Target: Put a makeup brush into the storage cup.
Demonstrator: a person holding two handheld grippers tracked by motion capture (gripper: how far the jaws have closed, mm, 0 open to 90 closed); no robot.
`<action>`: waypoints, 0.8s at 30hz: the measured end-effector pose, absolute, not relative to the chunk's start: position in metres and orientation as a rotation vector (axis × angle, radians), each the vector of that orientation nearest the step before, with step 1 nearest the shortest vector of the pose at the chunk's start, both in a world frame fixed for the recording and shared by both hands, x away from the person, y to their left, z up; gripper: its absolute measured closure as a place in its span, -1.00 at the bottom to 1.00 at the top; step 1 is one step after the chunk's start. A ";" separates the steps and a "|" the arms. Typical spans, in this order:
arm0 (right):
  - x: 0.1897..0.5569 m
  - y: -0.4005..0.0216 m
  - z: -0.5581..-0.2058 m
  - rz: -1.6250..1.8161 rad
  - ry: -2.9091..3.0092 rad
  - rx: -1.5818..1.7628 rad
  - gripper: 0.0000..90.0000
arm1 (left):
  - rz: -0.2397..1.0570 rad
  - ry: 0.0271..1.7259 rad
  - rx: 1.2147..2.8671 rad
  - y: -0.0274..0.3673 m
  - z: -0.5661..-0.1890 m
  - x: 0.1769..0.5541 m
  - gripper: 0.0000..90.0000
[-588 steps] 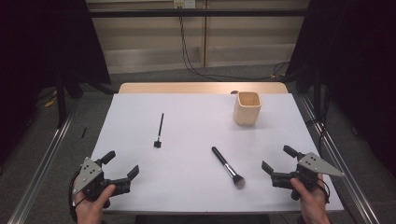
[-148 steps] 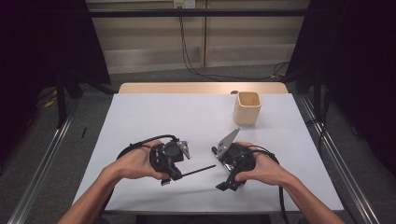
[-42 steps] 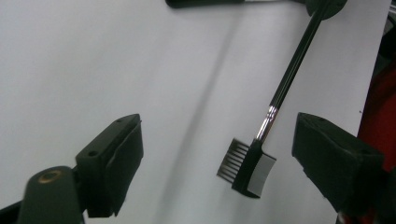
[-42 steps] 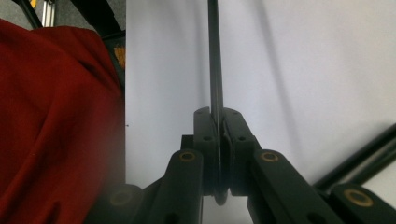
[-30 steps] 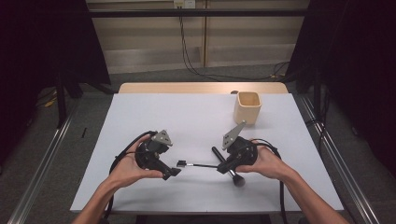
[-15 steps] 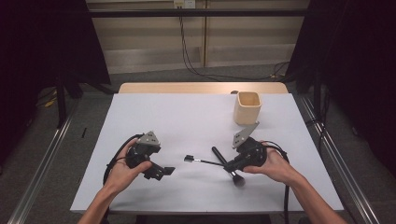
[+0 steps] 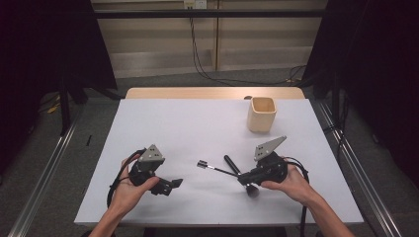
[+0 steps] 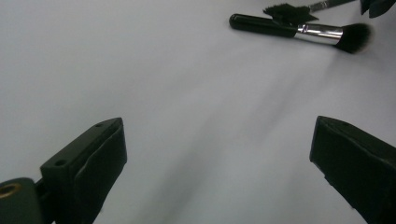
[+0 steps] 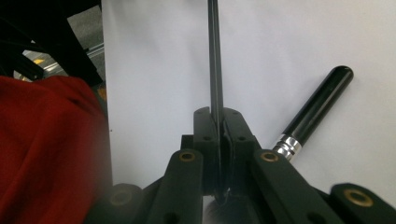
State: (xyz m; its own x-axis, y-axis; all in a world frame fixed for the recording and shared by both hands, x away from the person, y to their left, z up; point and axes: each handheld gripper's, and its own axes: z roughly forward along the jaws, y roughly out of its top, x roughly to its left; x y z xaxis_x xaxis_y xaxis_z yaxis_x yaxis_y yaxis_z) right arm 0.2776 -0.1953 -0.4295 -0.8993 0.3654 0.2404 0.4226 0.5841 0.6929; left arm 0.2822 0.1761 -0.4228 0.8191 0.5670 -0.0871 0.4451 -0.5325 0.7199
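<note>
My right gripper (image 7: 240, 177) is shut on the handle of a thin black brush (image 7: 216, 169), whose small head (image 7: 201, 164) points left just above the white table. In the right gripper view its jaws (image 9: 222, 116) clamp the thin handle (image 9: 215, 70), which runs straight ahead. A thick makeup brush (image 7: 238, 171) with a silver ferrule lies on the table under that gripper, and its black handle (image 9: 317, 112) shows to the right of the jaws. My left gripper (image 7: 172, 186) is open near the front left, and nothing sits between its wide jaws (image 8: 219, 128). Both brushes (image 8: 299, 29) lie ahead of it.
A pale wooden cup (image 7: 261, 113) stands upright at the back right of the white table (image 7: 197, 123). Red fabric (image 9: 46, 149) fills the left of the right gripper view. Metal rails run along the floor on both sides of the table.
The two hands have drawn apart and sunk a little. The left gripper has moved left and nearer the front edge, while the right has carried the thin brush to the right.
</note>
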 end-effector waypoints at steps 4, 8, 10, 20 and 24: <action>0.276 -0.197 -0.434 -1.310 -2.693 -0.718 0.91 | 0.198 0.757 2.191 0.181 -0.425 0.281 -0.89; 0.277 -0.198 -0.441 -1.324 -2.683 -0.751 0.91 | 0.206 0.760 2.180 0.182 -0.426 0.280 -0.89; 0.277 -0.199 -0.443 -1.347 -2.671 -0.765 0.91 | 0.204 0.756 2.168 0.181 -0.428 0.279 -0.89; 0.271 -0.203 -0.444 -1.495 -2.646 -0.849 0.91 | 0.221 0.751 2.158 0.179 -0.429 0.272 -0.91; 0.269 -0.205 -0.446 -1.539 -2.631 -0.858 0.91 | 0.240 0.748 2.154 0.179 -0.431 0.272 -0.91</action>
